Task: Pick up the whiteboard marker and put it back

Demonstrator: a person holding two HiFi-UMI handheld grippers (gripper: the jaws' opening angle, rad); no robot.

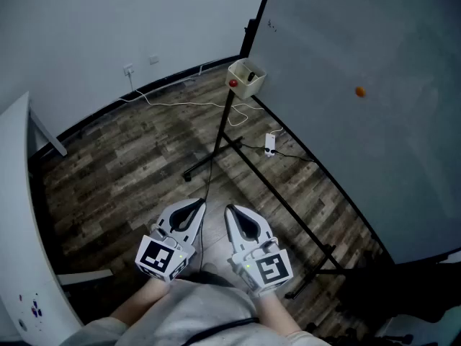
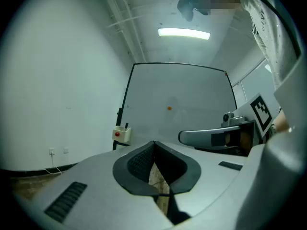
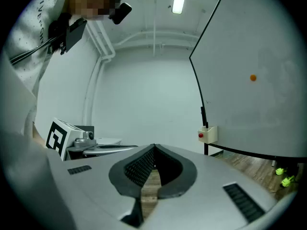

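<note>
At the far left edge of the wooden plank floor (image 1: pixel 122 179) stands a white curved table (image 1: pixel 14 215). Near the floor's bottom edge I hold my left claw (image 1: pixel 196 209) and, just beside it, my right claw (image 1: pixel 232 213). Both are level, with jaws pressed together on nothing. Further right, a small cream plastic box (image 1: pixel 246 79) with a red dot hangs on the left edge of the large grey whiteboard (image 1: pixel 346 135). The dark stick in it is, I think, the whiteboard marker (image 2: pixel 126 125). To do this step well, I should open one claw before the box, then close it on the marker's top. My claws carry only black square codes (image 1: pixel 270 269). The print on the white cloth (image 3: pixel 43 13) seems to begin "GIVENCH".
</note>
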